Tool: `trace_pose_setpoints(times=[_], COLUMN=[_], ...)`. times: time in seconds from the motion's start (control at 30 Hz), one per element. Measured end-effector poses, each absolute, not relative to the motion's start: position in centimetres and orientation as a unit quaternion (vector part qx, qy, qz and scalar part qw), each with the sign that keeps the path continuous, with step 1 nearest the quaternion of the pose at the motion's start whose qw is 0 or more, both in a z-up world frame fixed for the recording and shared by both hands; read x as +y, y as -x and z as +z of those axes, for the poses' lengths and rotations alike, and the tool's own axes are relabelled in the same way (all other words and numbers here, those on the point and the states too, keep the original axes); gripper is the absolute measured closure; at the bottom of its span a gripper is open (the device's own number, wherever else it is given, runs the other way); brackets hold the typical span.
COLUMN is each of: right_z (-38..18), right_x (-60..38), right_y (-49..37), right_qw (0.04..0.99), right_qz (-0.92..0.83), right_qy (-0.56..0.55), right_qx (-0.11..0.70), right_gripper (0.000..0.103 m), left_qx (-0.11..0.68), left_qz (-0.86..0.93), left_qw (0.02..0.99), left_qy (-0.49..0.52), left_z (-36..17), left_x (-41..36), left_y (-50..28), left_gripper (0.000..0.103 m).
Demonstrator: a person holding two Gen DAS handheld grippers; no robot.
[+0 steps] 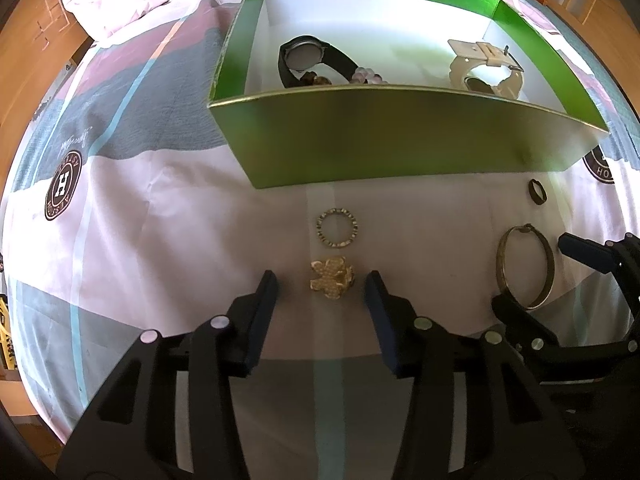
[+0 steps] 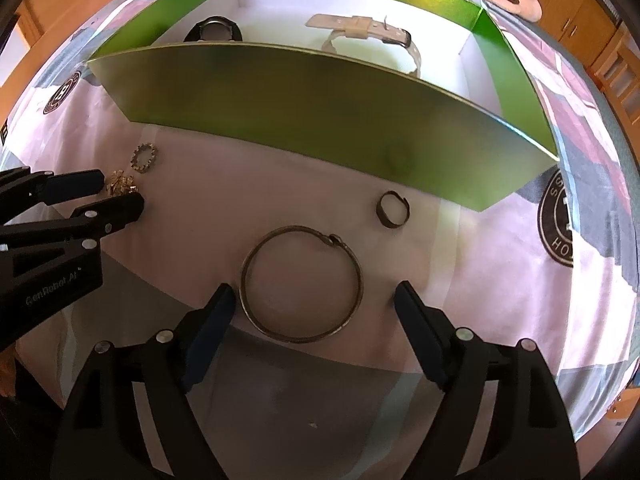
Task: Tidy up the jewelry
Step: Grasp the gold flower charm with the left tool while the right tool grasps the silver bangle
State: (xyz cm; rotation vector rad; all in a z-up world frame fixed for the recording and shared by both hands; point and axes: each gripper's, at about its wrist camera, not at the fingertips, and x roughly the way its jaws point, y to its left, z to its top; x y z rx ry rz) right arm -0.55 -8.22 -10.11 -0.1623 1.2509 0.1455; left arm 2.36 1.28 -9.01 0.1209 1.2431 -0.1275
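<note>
Both claws are wide open and empty, left claw straddling the brooch, right claw around the bangle, box just ahead, so honestly either could pinch bedsheet and drop it.

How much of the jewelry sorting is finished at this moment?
Done: black watch and beige watch lie in the green box. In hand: nothing; left tongs straddle the gold brooch, open. Left: beaded ring, bangle, dark ring.
</note>
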Motion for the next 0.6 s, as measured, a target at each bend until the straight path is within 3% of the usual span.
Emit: trace_pose_setpoints(times=[0.13, 0.27, 0.47, 0.6], right_z=[-10.4, -10.5, -10.5, -10.4], right_x=[-8.2, -8.1, -8.3, -8.3], right_y=[0.7, 0.7, 0.8, 0.9], right_qw=[0.804, 0.804, 0.804, 0.806], right_qz=[0.079, 0.079, 0.079, 0.084], right_qy=[0.072, 0.070, 0.065, 0.066], right_qx=[0.584, 0.585, 0.586, 0.582], right_gripper=[0.032, 0.032, 0.032, 0.041], left_qx=[0.581, 0.582, 0.583, 0.579], left_qz=[-0.061, -0.060, -0.061, -0.063], left_qw=[0.810, 0.809, 0.809, 0.812], left_qy=[-0.057, -0.056, -0.044, -0.042], left_z=[-9.0, -9.0, -9.1, -8.9], left_x=[1.6, 1.8, 2.3, 2.6], left_y=[-2.2, -2.1, -2.2, -2.1], left_gripper=[0.056, 0.047, 0.048, 0.076])
